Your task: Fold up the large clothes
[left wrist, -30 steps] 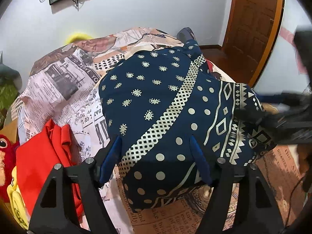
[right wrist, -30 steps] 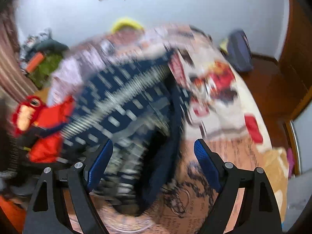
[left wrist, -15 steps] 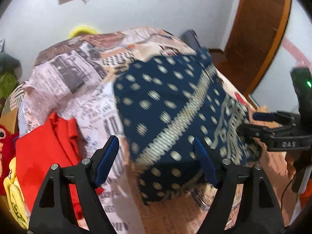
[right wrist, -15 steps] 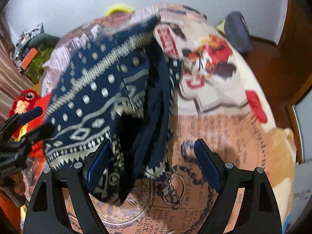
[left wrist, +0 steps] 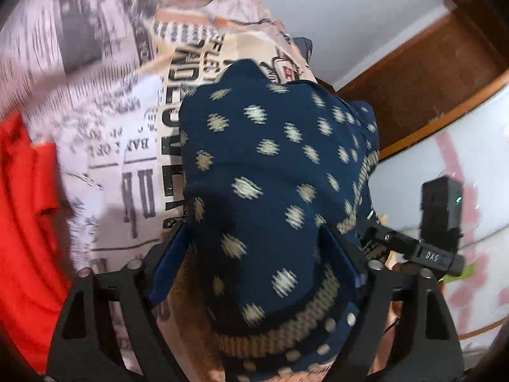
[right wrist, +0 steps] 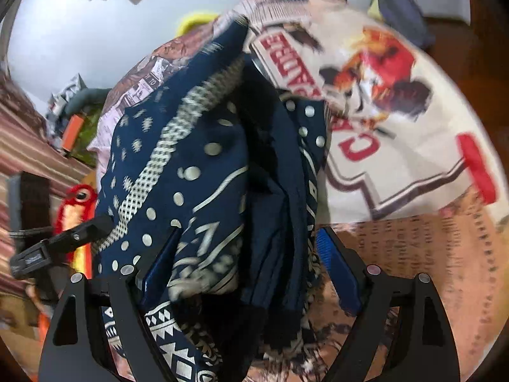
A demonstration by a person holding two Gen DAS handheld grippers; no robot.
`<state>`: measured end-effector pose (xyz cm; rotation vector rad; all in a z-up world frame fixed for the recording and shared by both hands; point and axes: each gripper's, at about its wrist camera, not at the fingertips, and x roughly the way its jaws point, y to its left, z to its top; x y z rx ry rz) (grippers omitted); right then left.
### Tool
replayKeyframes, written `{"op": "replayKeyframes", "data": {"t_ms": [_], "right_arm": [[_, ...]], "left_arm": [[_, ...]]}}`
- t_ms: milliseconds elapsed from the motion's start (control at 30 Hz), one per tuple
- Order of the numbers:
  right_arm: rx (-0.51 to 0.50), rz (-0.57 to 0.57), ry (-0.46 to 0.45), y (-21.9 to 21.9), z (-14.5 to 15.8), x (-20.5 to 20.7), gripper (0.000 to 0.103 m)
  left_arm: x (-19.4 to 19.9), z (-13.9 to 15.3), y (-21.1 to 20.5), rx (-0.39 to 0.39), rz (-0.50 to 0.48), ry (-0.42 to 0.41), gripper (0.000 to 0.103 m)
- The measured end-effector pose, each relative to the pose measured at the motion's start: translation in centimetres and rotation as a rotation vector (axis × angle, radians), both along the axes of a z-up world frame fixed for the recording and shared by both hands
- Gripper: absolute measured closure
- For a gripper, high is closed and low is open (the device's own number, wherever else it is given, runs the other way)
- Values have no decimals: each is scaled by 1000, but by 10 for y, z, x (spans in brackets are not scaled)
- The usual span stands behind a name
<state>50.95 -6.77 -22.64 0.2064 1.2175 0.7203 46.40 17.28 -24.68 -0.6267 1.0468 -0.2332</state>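
Observation:
A navy garment [left wrist: 270, 175] with cream dots and patterned bands lies bunched on a bed with a newspaper-print cover [left wrist: 111, 127]. My left gripper [left wrist: 254, 235] hangs close over its dotted end. Its jaws are opening, and the cloth bulges between the blue pads [left wrist: 168, 261] without being pinched. In the right wrist view the same garment [right wrist: 197, 165] shows a deep dark fold. My right gripper [right wrist: 248, 235] stands open astride that fold. Each gripper shows in the other's view: the right gripper [left wrist: 410, 248] at the right, the left gripper [right wrist: 60, 242] at the left.
A red garment [left wrist: 25, 222] lies on the bed left of the navy one. A red plush toy [right wrist: 76, 197] sits off the bed's left side. The cover carries a red-and-white print [right wrist: 381, 111]. A wooden door [left wrist: 429, 63] and a dark bag [right wrist: 400, 6] lie beyond.
Both grippers have dropped closer onto the navy garment, so the cloth now sits between their fingers. The left view has rolled and swung rightward, and its jaws stand wider.

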Motion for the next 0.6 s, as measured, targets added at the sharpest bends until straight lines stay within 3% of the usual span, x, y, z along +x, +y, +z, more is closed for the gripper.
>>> {"op": "replayKeyframes", "data": {"t_ms": [200, 433, 500, 600], "right_arm": [[97, 2, 79, -2, -22, 18, 12], [195, -2, 131, 5, -32, 27, 6], [203, -3, 147, 7, -29, 24, 8], [198, -4, 139, 9, -20, 17, 22]], "left_arm": [[19, -27, 4, -173, 21, 34, 8], [28, -28, 4, -193, 12, 35, 8], [29, -26, 5, -194, 12, 37, 11], [23, -18, 4, -183, 9, 32, 20]]}}
